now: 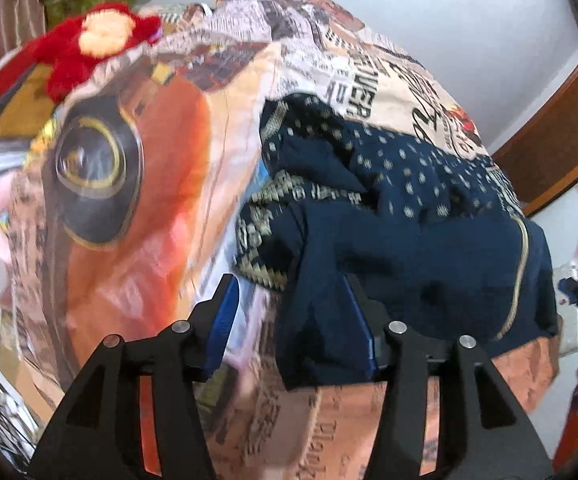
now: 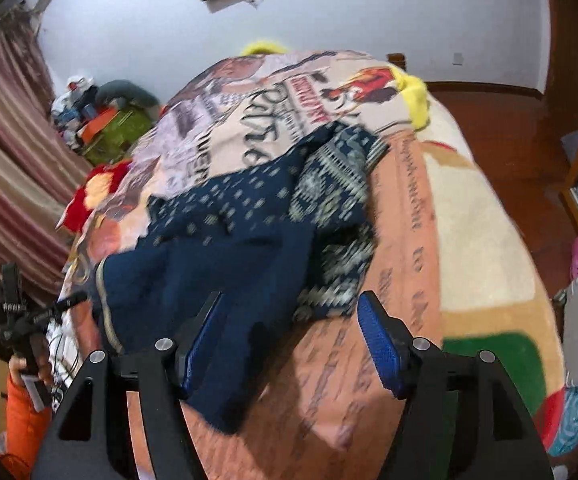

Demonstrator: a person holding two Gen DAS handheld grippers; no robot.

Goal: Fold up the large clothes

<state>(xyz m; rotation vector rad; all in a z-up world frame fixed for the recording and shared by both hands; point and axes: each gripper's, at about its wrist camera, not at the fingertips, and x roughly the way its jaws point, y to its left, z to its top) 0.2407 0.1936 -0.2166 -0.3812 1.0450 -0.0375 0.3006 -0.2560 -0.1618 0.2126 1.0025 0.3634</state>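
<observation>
A dark blue garment (image 1: 409,240) with pale dots and patterned borders lies bunched on a printed blanket (image 1: 137,208) that covers the bed. The left gripper (image 1: 289,320) stands with its jaws apart, a corner of the garment hanging between them but not pinched. The right gripper (image 2: 289,332) also has its jaws apart, over the garment's near edge. A red plush toy (image 1: 89,48) lies near the bed's far side.

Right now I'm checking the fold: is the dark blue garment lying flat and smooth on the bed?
No: in the right wrist view the dark blue garment lies bunched and creased in a heap on the printed blanket.
</observation>
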